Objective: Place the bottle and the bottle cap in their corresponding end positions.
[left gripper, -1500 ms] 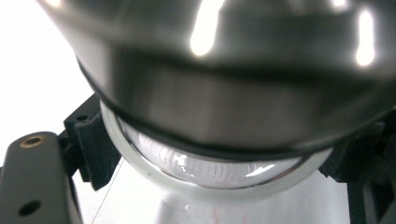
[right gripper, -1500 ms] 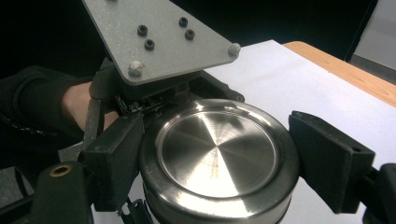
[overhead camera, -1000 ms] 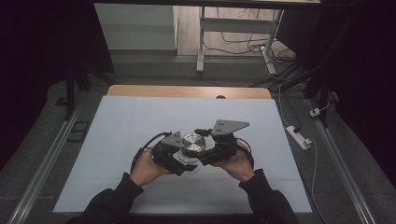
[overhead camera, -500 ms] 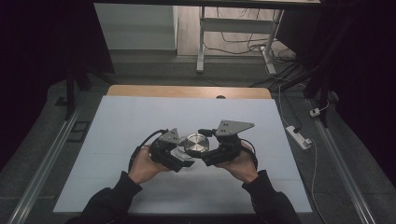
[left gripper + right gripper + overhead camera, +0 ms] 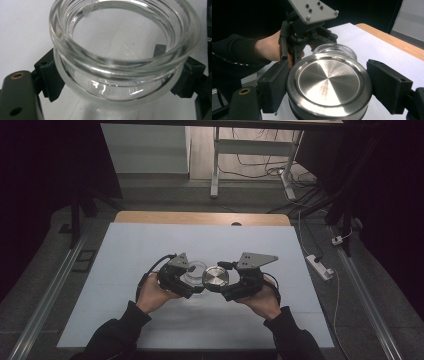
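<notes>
Since the earlier frame I've drawn the metal lid point(image 5: 216, 278) off the glass jar point(image 5: 194, 271); they now sit side by side above the table point(image 5: 125, 250) near its front edge. My left gripper point(image 5: 186, 281) clamps the jar, my right gripper point(image 5: 220, 286) the lid, just right of the open mouth.

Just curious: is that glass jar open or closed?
Open. The glass jar has a bare threaded mouth; the metal lid sits apart in the right tool.

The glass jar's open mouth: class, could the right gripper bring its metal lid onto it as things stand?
Probably yes: the right gripper holds the metal lid right beside the glass jar, whose mouth is open, nothing between.
</notes>
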{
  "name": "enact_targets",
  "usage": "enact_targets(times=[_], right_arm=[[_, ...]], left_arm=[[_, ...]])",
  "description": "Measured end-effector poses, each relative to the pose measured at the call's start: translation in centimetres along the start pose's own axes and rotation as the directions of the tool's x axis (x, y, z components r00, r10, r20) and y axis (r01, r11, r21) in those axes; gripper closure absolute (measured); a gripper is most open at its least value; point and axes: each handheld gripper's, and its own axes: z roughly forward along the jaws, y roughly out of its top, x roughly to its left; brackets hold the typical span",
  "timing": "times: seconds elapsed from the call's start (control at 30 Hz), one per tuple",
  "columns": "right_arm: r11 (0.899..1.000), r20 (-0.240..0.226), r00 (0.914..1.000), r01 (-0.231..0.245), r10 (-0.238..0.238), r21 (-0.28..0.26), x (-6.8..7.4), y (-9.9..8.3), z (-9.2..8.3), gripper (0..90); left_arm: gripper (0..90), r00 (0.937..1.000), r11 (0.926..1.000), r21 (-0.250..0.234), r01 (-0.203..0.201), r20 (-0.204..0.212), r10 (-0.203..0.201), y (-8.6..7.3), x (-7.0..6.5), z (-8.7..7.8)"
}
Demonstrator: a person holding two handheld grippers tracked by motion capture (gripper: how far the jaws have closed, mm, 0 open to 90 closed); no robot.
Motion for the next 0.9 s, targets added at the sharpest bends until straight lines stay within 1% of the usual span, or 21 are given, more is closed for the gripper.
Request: enact_targets(times=[0.3, 0.33, 0.47, 0.6, 0.7, 0.73, 0.9], right_arm=[[1.0, -0.003, 1.0, -0.004, 0.004, 0.014, 0.6, -0.6, -0.1, 20.0], [1.0, -0.005, 1.0, -0.008, 0.009, 0.014, 0.7, -0.7, -0.1, 20.0], [1.0, -0.009, 0.9999, -0.007, 0.007, 0.022, 1.0, -1.0, -0.1, 20.0], [0.999, -0.009, 0.9999, -0.011, 0.011, 0.033, 1.3, -1.7, 0.2, 20.0], [0.999, -0.005, 0.9999, -0.013, 0.013, 0.044, 1.4, -2.3, 0.4, 20.0], [0.999, -0.003, 0.9999, -0.014, 0.014, 0.046, 1.4, -2.5, 0.4, 20.0], [0.998, 0.003, 0.9999, -0.012, 0.012, 0.056, 1.6, -3.4, 0.7, 20.0]], left_arm=[[15.5, 0.9998, 1.0, -0.007, -0.002, -0.022, 0.002, 0.6, 0.8, 0.0], [15.5, 0.9997, 0.9999, -0.012, 0.004, -0.024, -0.005, 0.7, 0.9, 0.1], [15.5, 0.9995, 0.9998, -0.019, 0.007, -0.03, -0.007, 0.9, 1.3, 0.4], [15.5, 0.9994, 0.9997, -0.023, 0.005, -0.035, -0.006, 1.1, 1.8, 0.7], [15.5, 0.9991, 0.999, -0.039, 0.02, -0.036, -0.021, 1.2, 2.0, 1.1], [15.5, 0.9993, 0.9993, -0.035, 0.014, -0.035, -0.015, 1.3, 2.1, 1.2], [15.5, 0.999, 0.9992, -0.038, 0.011, -0.042, -0.012, 1.5, 2.6, 1.6]])
